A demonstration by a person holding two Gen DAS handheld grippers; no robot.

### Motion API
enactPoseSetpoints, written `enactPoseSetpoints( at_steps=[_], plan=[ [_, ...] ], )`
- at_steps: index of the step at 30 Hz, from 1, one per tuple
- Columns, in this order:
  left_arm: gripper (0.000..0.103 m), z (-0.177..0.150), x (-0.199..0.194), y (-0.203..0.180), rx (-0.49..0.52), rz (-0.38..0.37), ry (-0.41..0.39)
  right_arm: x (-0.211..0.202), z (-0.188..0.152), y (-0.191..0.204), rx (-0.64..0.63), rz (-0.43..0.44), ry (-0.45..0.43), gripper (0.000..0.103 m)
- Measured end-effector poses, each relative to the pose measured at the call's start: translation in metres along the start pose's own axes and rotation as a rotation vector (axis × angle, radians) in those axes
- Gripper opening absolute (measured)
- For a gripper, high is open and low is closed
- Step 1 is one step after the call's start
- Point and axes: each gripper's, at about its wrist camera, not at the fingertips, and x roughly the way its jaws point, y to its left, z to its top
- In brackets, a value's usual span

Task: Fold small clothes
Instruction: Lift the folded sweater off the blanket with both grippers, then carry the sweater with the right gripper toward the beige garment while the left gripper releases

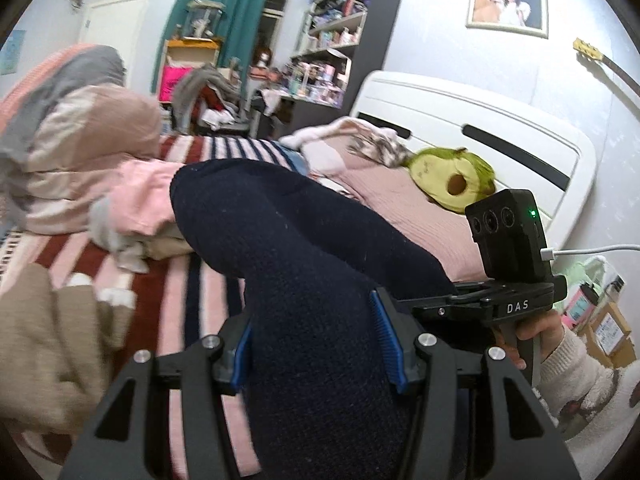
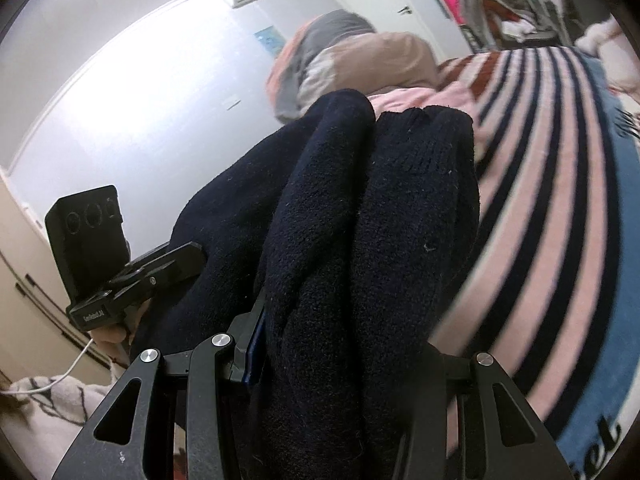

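Note:
A dark navy knit garment (image 1: pixel 304 256) hangs between both grippers above the striped bed. My left gripper (image 1: pixel 316 344) is shut on one bunched end of it, the blue pads pressing the knit from both sides. My right gripper (image 2: pixel 340 344) is shut on the other end, where thick folds of the same navy garment (image 2: pixel 360 216) bulge out past the fingers. The right gripper's body (image 1: pixel 508 276) shows at the right of the left wrist view. The left gripper's body (image 2: pixel 104 264) shows at the left of the right wrist view.
The bed has a pink, red and navy striped cover (image 1: pixel 188 288). A pile of pink and beige clothes (image 1: pixel 140 208) lies behind the garment, a tan garment (image 1: pixel 52 328) at the left. An avocado plush (image 1: pixel 452 180) sits by the white headboard (image 1: pixel 480 120). Rolled bedding (image 2: pixel 352 60) lies beyond.

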Motion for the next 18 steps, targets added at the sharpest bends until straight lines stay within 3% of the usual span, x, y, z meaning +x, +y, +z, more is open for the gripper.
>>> enactPoseSetpoints(
  at_steps=[18],
  plan=[
    [0.048,0.000,-0.095,0.181,-0.091,0.256,-0.064,0.185,0.072,0.078,-0.118,0.146,0.176,0.036]
  ],
)
